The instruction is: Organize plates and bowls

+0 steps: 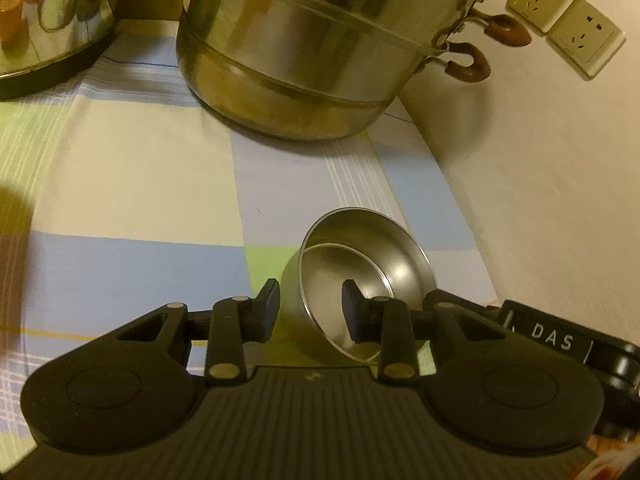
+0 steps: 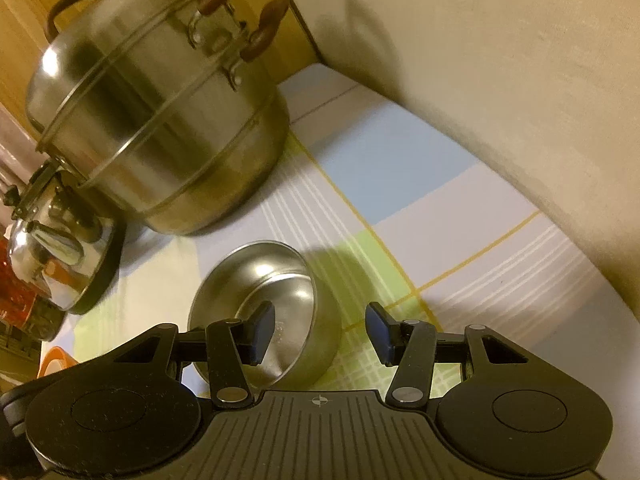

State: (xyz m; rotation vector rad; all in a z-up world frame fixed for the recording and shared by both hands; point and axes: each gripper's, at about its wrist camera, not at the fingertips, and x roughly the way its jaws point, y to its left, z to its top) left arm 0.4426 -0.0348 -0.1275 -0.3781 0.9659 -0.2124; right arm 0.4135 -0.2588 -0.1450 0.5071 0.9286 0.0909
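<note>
Two nested steel bowls [image 1: 368, 264] sit on the checked tablecloth near the wall, a smaller one tilted inside a larger one. My left gripper [image 1: 310, 312] is open, its jaws astride the near rim, right finger inside the bowl, left finger outside; no grip shows. In the right wrist view the same bowls [image 2: 260, 280] sit low centre. My right gripper [image 2: 320, 332] is open, left finger inside the bowl, right finger outside its wall. The right gripper's body [image 1: 560, 344] shows at the left view's right edge.
A large stacked steel steamer pot [image 1: 320, 40] with brown handles stands behind the bowls. A steel kettle [image 2: 56, 256] stands to its left. The wall [image 1: 540, 160] with two sockets [image 1: 564, 20] runs close on the right. An orange item [image 2: 52, 360] lies at far left.
</note>
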